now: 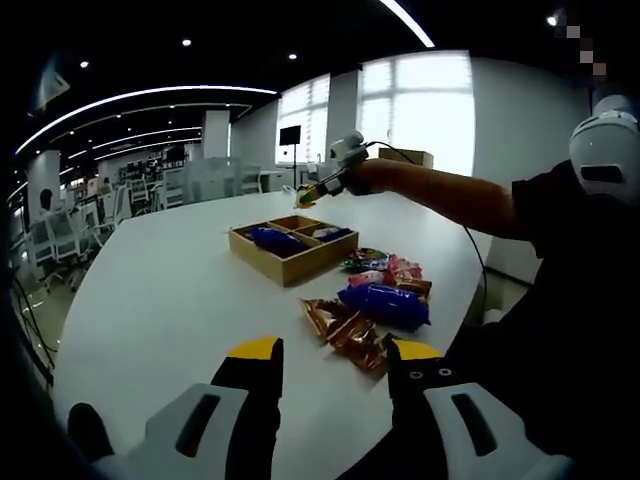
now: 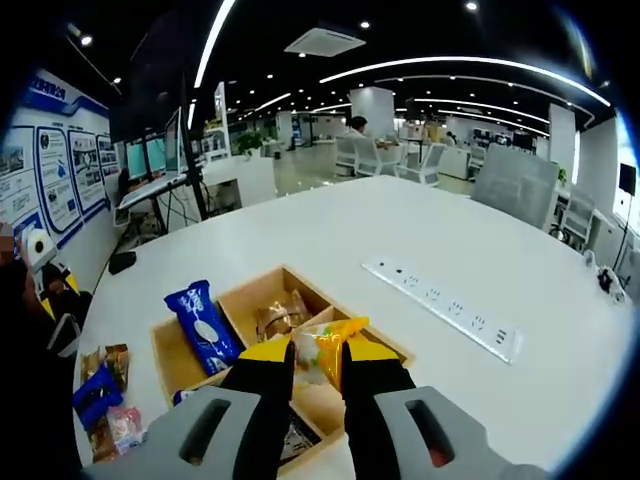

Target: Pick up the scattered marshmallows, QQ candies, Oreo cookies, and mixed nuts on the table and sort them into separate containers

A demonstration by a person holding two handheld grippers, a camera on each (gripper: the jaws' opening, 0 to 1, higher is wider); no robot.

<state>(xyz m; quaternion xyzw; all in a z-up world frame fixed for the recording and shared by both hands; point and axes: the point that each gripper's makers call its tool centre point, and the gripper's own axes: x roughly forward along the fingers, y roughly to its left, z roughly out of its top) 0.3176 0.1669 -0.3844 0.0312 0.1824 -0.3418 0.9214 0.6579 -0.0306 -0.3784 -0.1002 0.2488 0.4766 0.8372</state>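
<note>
A divided wooden box (image 1: 300, 268) sits mid-table with a blue Oreo pack (image 1: 270, 238) in it. Nearer me lies a heap: another blue Oreo pack (image 1: 385, 303), brown nut packets (image 1: 345, 325), and pink and green candy packets (image 1: 385, 268). My left gripper (image 1: 335, 350) is open and empty, low over the table short of the heap. My right gripper (image 2: 318, 352) is shut on a yellow packet (image 2: 322, 355) above the box (image 2: 310, 285), where an Oreo pack (image 2: 205, 325) and a brown packet (image 2: 280, 315) lie. It also shows in the left gripper view as the right gripper (image 1: 312, 190) on a person's outstretched arm.
A white power strip (image 2: 440, 305) lies on the table beyond the box. The heap of packets (image 2: 100, 400) is left of the box, with the left gripper (image 2: 40, 260) above it. Office chairs and desks stand around the big white table (image 1: 160, 290).
</note>
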